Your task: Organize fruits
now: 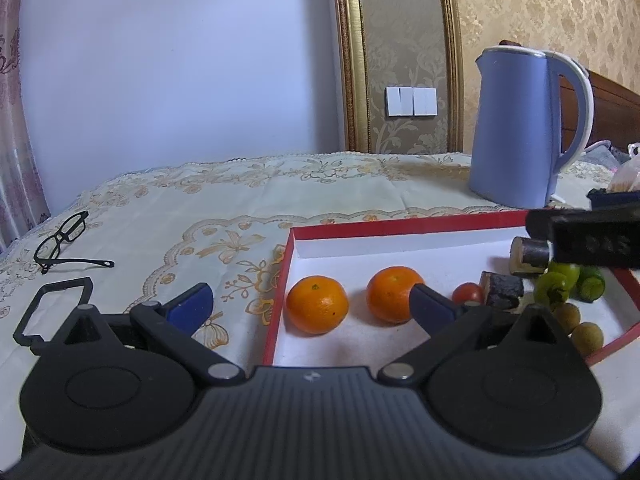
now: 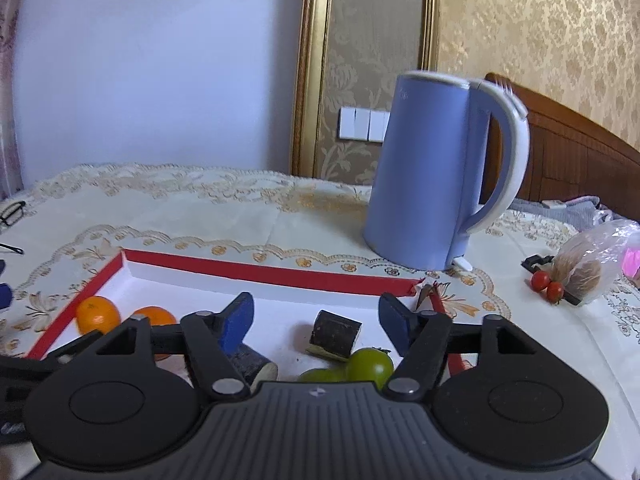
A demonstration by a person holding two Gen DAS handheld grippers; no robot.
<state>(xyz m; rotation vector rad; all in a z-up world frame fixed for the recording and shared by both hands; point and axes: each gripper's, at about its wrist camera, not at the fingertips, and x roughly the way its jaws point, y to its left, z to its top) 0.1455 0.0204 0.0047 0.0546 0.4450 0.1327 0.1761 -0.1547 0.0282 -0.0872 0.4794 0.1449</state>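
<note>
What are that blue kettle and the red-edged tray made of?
The kettle looks like smooth matte plastic, with an even blue body and white handle trim. The tray seems to be cardboard: its right corner is torn, and the inside is flat white.

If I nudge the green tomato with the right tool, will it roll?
Probably: the green tomato looks round and glossy, so it may roll on the tray's flat floor. Its smooth skin could also slip between the right tool's open pads.
</note>
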